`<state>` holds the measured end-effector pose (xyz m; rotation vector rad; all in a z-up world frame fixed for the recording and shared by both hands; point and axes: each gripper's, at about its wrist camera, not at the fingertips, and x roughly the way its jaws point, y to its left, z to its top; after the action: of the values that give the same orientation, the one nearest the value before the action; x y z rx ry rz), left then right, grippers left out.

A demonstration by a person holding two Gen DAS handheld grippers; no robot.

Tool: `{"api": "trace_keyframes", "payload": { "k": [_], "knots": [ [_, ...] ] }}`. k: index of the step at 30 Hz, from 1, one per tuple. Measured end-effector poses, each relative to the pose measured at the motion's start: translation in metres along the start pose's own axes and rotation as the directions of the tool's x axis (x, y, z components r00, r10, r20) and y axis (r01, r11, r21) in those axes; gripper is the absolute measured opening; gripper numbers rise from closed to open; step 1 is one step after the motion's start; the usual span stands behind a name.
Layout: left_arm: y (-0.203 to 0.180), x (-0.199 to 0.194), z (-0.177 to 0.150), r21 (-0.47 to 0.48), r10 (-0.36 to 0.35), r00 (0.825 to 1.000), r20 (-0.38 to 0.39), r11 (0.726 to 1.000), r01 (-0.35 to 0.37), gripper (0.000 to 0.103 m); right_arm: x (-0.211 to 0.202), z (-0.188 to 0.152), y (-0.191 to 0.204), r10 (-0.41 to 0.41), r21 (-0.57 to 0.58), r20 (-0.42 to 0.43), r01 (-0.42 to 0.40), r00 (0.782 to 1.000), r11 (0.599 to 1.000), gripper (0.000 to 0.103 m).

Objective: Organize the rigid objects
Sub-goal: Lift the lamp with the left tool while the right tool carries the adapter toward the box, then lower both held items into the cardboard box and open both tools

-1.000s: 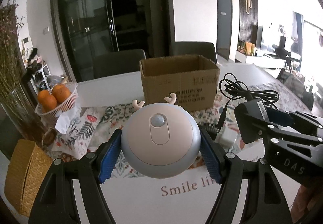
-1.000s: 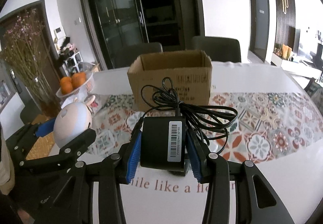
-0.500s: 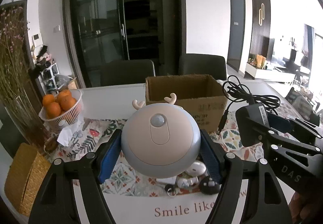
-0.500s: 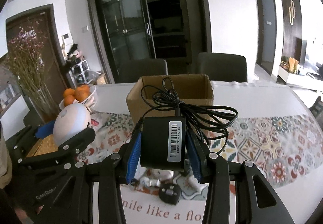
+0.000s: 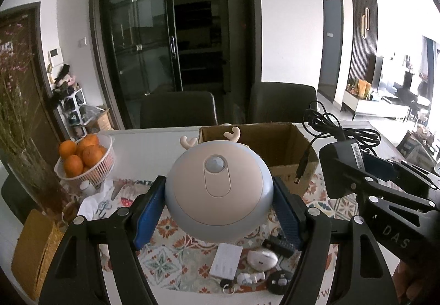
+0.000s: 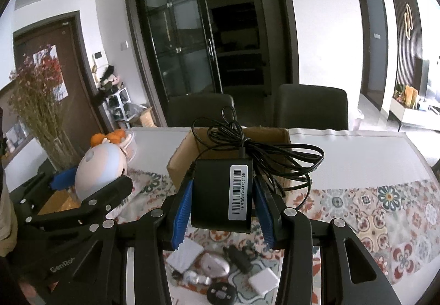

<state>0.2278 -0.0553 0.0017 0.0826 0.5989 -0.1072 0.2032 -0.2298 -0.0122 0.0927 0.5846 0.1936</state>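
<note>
My left gripper (image 5: 218, 211) is shut on a round pink-and-blue deer night light (image 5: 218, 192), held high above the table. It also shows in the right wrist view (image 6: 100, 173). My right gripper (image 6: 222, 203) is shut on a black power adapter (image 6: 221, 192) with a coiled cable (image 6: 258, 148), also seen in the left wrist view (image 5: 343, 164). An open cardboard box (image 5: 277, 151) (image 6: 275, 137) stands just beyond both held things.
Small items lie on the patterned runner below: a white card (image 5: 225, 263), a white mouse-like case (image 6: 216, 266), a white charger cube (image 6: 262, 283), a black round plug (image 6: 221, 294). A basket of oranges (image 5: 82, 159), a vase of dried flowers (image 6: 46, 123), and a woven box (image 5: 33, 250) stand left.
Both grippers have risen with their loads, tilting to look more level. The small items on the runner below have come into view, and the box top now shows.
</note>
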Motion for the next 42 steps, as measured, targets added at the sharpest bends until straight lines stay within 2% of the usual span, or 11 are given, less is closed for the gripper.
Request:
{"api": "trace_keyframes", "payload": {
  "k": [17,27,36,42],
  "knots": [
    [0.010,0.053,0.066,0.036,-0.052,0.997,-0.064,0.998,0.054,0.074,0.049,0.063,-0.011,-0.029,0.036,-0.091,0.033,0.995,0.999,0.044],
    [0.007,0.104,0.084,0.047,-0.077,0.983,-0.165,0.995,0.086,0.074,0.093,0.085,-0.019,-0.061,-0.011,-0.163,0.060,0.985,0.998,0.044],
    [0.006,0.143,0.090,0.058,-0.074,0.968,-0.240,0.994,0.090,0.074,0.138,0.088,-0.032,-0.043,0.002,-0.279,0.046,0.959,0.999,0.044],
    [0.004,0.172,0.089,0.043,-0.094,0.947,-0.307,0.993,0.112,0.074,0.167,0.091,-0.043,-0.039,0.009,-0.344,0.045,0.938,0.999,0.044]
  ]
}}
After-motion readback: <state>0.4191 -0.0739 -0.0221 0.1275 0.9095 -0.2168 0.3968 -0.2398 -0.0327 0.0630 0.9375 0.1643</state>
